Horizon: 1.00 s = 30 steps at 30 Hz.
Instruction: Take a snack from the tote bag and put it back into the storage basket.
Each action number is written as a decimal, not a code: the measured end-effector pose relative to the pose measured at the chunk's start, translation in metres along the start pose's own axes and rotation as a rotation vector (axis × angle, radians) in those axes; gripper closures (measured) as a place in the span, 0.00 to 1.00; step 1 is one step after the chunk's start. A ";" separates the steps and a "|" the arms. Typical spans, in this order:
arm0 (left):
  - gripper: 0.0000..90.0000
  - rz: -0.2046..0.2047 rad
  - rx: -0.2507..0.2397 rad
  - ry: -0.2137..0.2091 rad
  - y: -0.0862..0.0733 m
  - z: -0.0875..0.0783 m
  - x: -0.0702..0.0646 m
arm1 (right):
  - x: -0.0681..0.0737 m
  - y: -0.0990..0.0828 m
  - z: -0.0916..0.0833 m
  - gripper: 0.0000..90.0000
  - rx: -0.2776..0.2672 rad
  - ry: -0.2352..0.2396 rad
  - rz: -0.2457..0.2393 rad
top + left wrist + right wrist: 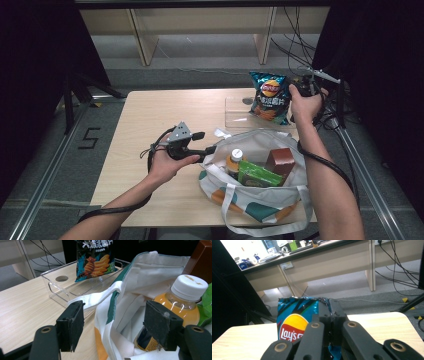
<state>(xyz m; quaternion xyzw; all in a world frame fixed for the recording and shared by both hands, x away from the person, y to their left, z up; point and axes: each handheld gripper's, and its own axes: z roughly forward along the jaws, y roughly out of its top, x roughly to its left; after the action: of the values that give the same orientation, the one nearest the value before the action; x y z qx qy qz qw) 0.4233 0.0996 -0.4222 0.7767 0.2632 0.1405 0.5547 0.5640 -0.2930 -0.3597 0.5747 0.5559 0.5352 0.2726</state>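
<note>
We hold the blue crinkled chip bag point(270, 97) clamped in our right gripper point(303, 89), upright over the far clear plastic tray point(235, 120). Our left gripper point(207, 150), jaws wide, straddles the near white tote's point(260, 200) rim; bottle, box and green packet remain inside.

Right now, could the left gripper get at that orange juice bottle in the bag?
Probably yes. The left gripper is open at the bag's rim, and the bottle stands uncovered just beyond it. Only the bag's white edge lies between the jaws and might snag.

glossy foil chip bag point(270, 97), cloth tote point(260, 205), wood-look table point(150, 120)
</note>
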 end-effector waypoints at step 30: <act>0.35 0.001 -0.005 -0.008 -0.001 0.001 0.000 | -0.014 -0.010 0.004 0.99 0.032 -0.047 0.003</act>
<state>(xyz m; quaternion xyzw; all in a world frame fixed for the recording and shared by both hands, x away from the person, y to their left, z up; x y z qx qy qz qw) 0.4239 0.0995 -0.4229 0.7760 0.2605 0.1384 0.5575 0.5670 -0.3028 -0.3739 0.5920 0.5569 0.5132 0.2756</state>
